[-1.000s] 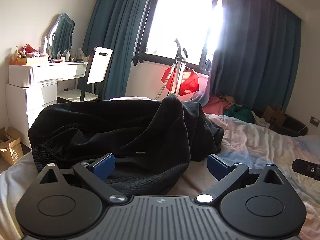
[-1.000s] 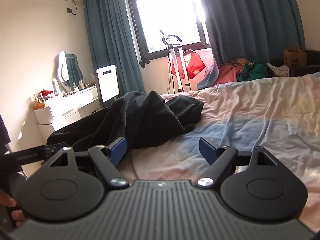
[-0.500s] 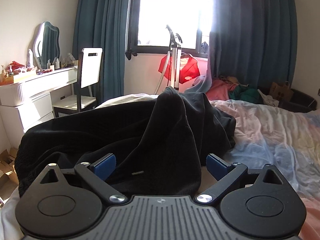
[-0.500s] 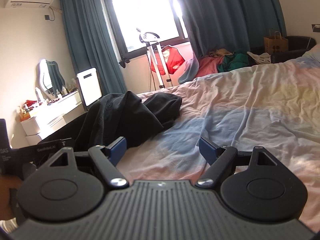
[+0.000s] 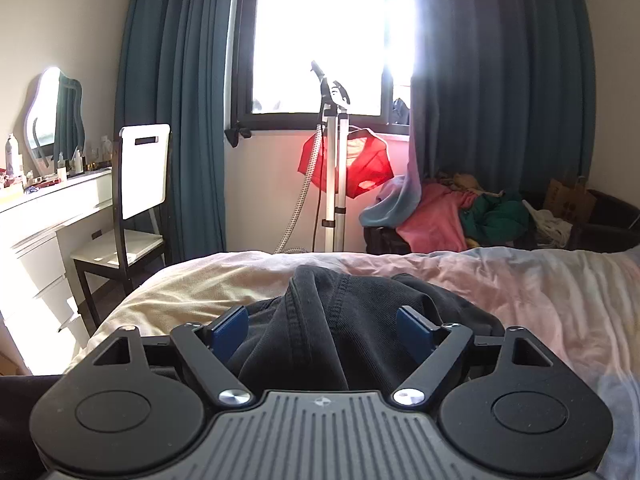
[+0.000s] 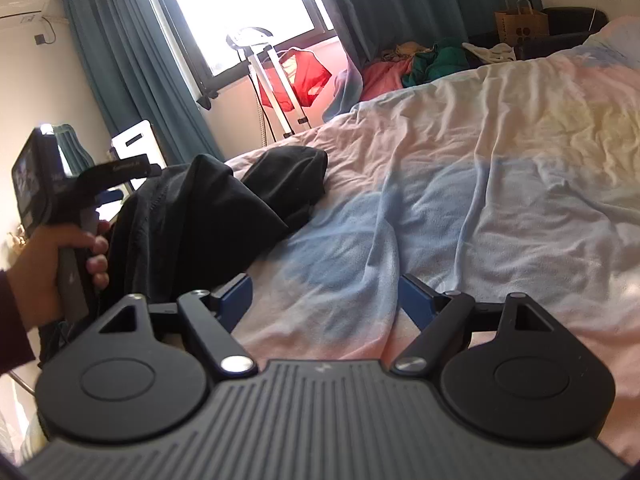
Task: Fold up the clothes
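Observation:
A crumpled black garment lies on the bed near its left edge. In the left wrist view my left gripper is open, with a raised seamed fold of the garment between its blue pads, not clamped. In the right wrist view the garment lies at the left, and the hand-held left gripper is above it. My right gripper is open and empty, low over the pastel sheet to the right of the garment.
A white chair and a white dresser stand left of the bed. A garment steamer stand with a red garment is by the window. A pile of clothes lies at the far side. A paper bag stands behind.
My left gripper has moved forward and over the black garment, so a fold now sits between its open fingers. My right gripper has shifted right and tilted over the sheet.

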The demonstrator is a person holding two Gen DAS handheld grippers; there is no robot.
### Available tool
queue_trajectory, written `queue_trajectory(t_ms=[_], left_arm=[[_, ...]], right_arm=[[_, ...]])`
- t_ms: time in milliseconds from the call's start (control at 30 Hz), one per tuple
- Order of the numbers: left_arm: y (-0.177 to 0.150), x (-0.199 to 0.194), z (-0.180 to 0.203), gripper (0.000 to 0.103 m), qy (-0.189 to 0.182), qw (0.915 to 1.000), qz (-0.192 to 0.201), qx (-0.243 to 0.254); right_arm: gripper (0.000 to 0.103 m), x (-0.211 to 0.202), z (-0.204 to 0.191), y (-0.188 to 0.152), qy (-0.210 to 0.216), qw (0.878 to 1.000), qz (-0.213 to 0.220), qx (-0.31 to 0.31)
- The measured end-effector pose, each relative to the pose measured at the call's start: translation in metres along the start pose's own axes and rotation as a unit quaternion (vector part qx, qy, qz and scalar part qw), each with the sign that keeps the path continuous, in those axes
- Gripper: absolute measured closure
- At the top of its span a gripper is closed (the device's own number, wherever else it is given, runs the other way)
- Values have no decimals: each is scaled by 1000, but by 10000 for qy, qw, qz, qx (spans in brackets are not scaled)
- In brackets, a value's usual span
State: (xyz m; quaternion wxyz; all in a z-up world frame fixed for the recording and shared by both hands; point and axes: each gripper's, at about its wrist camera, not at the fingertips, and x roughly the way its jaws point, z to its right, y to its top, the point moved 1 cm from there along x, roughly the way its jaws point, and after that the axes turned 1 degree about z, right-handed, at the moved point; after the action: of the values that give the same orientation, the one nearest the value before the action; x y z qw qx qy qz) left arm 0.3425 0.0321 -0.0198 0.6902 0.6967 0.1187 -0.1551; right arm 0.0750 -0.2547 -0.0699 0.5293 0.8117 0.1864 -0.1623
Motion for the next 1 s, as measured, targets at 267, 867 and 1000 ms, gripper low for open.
queue_trajectory(t_ms=[267,867,1000], left_arm=[[13,71,28,77,584,9916,-781,849],[-54,-205,110,98,-1096,9795,289,1665],[-120,-218,111,98,-1209,9871,-131,1046]], right_arm=[[21,21,11,-3,-121,9997,-187,130],[21,-30,26,8,-276,9981,423,349],[21,-48,32,9,-398,9973,581,187]])
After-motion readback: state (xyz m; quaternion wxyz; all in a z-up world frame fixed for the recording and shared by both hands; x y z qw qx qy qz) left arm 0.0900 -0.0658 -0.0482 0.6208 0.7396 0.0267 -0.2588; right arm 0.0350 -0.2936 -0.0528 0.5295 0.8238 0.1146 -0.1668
